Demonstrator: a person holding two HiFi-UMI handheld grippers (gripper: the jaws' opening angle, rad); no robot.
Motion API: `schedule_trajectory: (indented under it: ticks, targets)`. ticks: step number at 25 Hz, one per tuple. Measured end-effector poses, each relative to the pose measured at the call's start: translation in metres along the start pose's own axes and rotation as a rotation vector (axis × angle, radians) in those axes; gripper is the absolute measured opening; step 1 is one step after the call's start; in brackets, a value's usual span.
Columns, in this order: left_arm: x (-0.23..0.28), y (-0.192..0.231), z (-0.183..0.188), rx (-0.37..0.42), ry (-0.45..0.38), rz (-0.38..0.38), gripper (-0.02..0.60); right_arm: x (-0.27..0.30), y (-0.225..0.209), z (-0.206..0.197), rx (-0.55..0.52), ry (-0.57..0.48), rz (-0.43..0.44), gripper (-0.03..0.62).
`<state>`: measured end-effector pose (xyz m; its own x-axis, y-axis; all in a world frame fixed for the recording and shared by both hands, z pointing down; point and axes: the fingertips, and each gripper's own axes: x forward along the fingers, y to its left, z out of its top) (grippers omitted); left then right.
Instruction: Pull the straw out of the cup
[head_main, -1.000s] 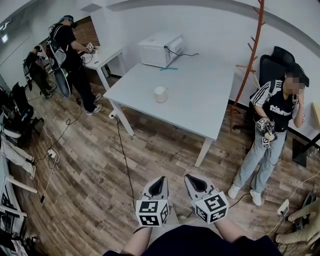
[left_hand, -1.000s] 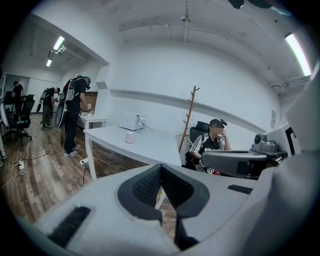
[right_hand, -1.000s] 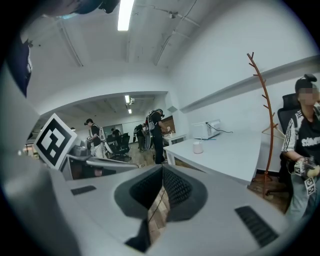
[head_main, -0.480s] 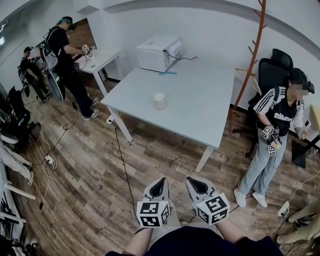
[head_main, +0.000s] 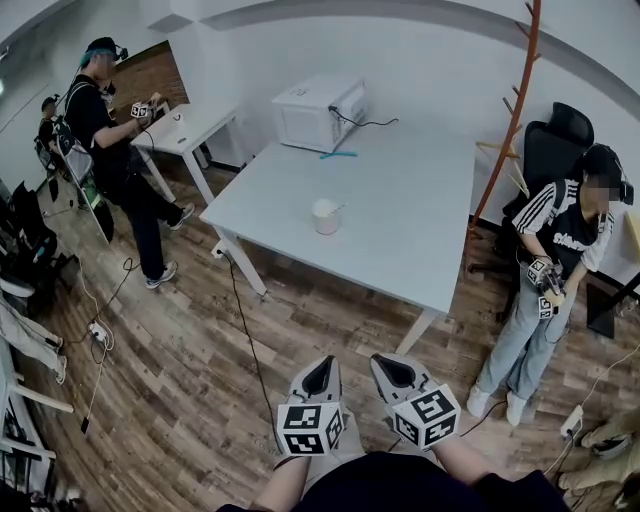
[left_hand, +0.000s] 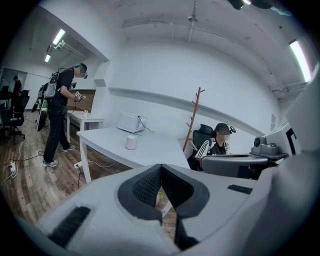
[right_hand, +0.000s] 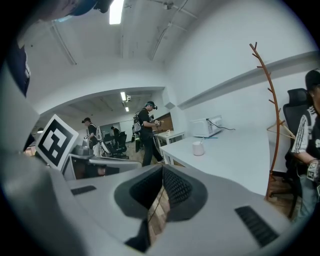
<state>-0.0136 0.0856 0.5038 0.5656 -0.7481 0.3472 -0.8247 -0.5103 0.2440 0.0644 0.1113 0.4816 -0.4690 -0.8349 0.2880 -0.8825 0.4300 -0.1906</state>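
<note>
A white cup with a thin straw leaning out to the right stands on the white table, well ahead of me. It also shows small and far off as the cup and the cup in the gripper views. My left gripper and right gripper hang low over the wood floor, close to my body and far short of the table. Both have their jaws shut tip to tip with nothing between them, as on the left gripper and the right gripper.
A white microwave and a teal stick lie at the table's far end. A person stands by a black chair on the right, near a wooden coat stand. Another person stands left by a second table. A cable crosses the floor.
The table and cup sit slightly lower and nearer in the head view. The person at left has stepped further left. Both grippers keep their place and stay shut.
</note>
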Motion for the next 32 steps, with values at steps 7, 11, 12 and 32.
schedule_trajectory:
  ticks: [7, 11, 12, 32]
  targets:
    - [0.026, 0.033, 0.023, -0.004, 0.001, -0.004, 0.017, 0.043, -0.008, 0.024, -0.01, -0.005, -0.01, 0.029]
    - [0.04, 0.056, 0.04, -0.002, -0.002, -0.008, 0.017, 0.071, -0.012, 0.038, -0.013, -0.007, -0.017, 0.029]
    - [0.043, 0.062, 0.043, -0.001, 0.0, -0.01, 0.017, 0.078, -0.012, 0.041, -0.014, -0.007, -0.018, 0.029]
    - [0.11, 0.149, 0.099, 0.03, -0.002, -0.062, 0.017, 0.192, -0.029, 0.088, -0.035, -0.033, -0.081, 0.029]
